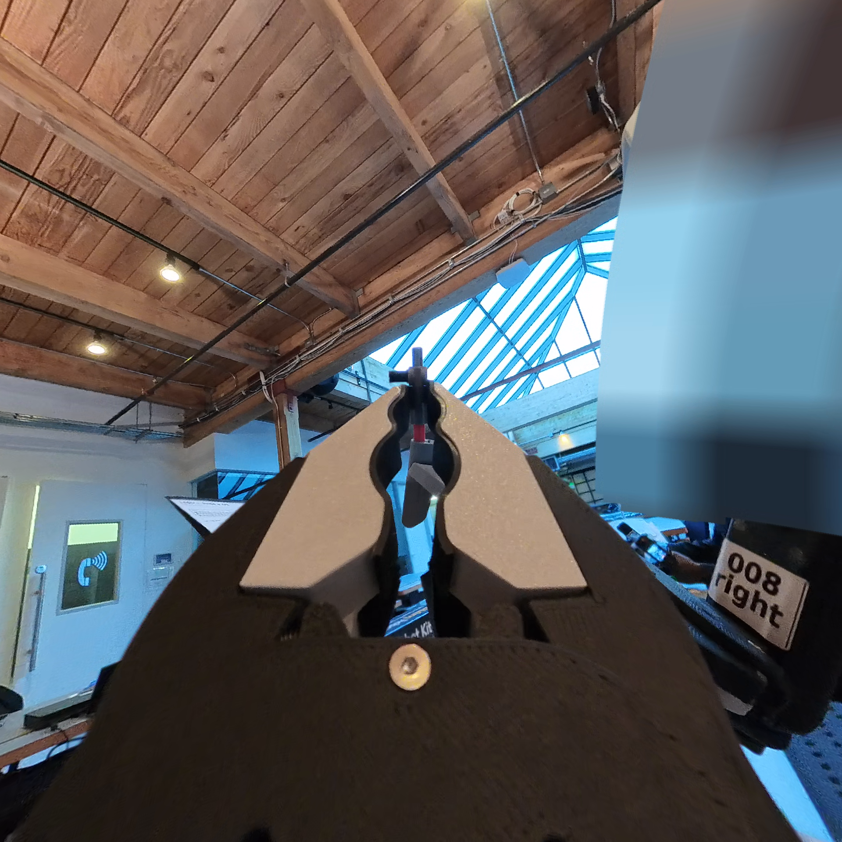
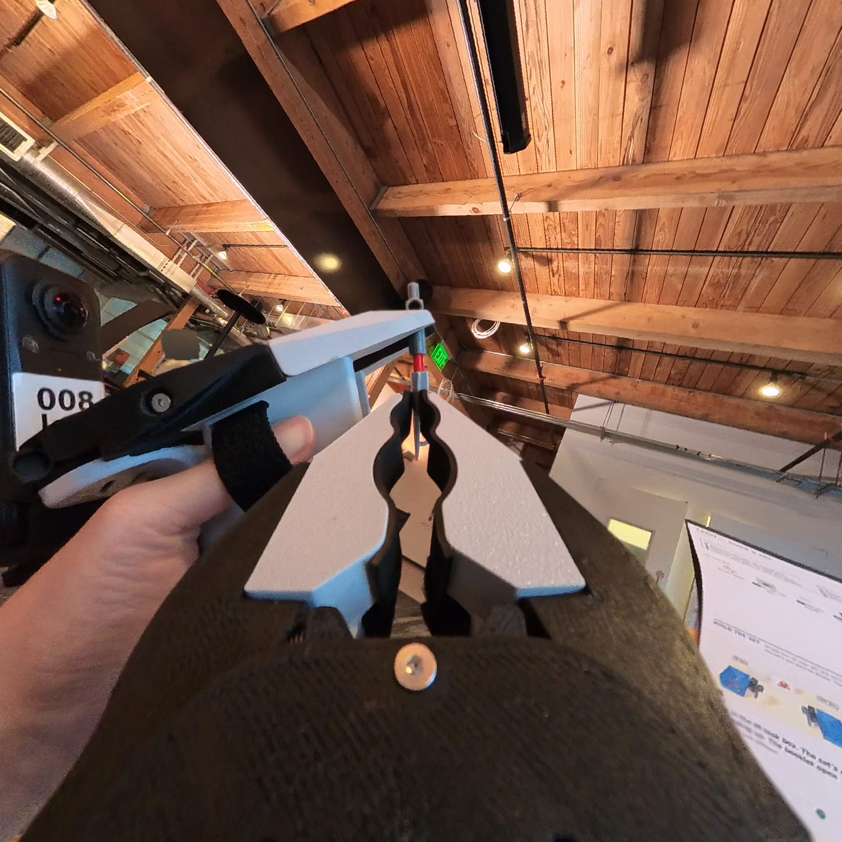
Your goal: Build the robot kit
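While raised, both claws (image 1: pixel 415 396) pinch rod assembly (image 1: pixel 418 428).

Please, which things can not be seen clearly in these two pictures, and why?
- Small grey, red and black rod assembly: in the left wrist view the left gripper covers its middle; how its parts join is unclear.
- Its grey blade: in the right wrist view it sits inside the right gripper, mostly hidden.
- Printed sheet: cut by the right edge, blurred.
- Upper right of the left wrist view: a blur patch covers it.
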A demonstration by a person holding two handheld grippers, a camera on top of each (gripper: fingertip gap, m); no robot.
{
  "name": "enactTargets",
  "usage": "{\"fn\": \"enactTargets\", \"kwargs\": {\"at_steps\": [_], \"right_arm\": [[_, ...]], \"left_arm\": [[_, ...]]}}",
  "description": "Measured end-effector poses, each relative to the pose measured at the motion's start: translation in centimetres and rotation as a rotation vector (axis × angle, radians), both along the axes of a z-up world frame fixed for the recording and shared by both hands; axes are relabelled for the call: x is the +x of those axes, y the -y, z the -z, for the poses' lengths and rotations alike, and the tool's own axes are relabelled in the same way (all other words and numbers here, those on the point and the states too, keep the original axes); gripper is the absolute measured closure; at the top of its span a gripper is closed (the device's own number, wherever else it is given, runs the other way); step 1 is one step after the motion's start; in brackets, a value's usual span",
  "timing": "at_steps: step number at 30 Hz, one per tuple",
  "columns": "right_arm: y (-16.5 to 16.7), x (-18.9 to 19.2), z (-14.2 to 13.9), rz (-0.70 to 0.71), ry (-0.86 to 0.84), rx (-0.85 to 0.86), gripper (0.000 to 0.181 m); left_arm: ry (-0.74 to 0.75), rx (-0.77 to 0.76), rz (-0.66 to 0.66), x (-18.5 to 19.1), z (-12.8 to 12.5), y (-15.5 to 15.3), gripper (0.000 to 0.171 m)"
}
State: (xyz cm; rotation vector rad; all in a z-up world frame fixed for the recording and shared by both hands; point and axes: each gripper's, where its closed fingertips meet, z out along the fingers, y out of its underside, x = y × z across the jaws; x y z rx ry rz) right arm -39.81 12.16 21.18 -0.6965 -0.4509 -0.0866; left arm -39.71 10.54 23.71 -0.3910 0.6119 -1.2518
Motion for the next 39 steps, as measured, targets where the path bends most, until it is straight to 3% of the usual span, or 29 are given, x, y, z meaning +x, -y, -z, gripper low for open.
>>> {"fn": "enactTargets", "kwargs": {"at_steps": [14,30,39], "right_arm": [[-1.8,0.5,0.7,0.069,0.116,-0.051,0.181],[-2.6,0.8,1.2,0.006,-0.018,-0.168,0.181],[-3.3,0.9,1.7,0.036,0.046,-0.178,0.181]], "left_arm": [[-0.132,-0.059,-0.012,1.0,0.6,-2.0,0.167],[-0.055,-0.135,-0.034,1.1,1.0,-3.0,0.166],[-0.085,-0.166,-0.016,1.4,1.4,-3.9,0.166]]}}
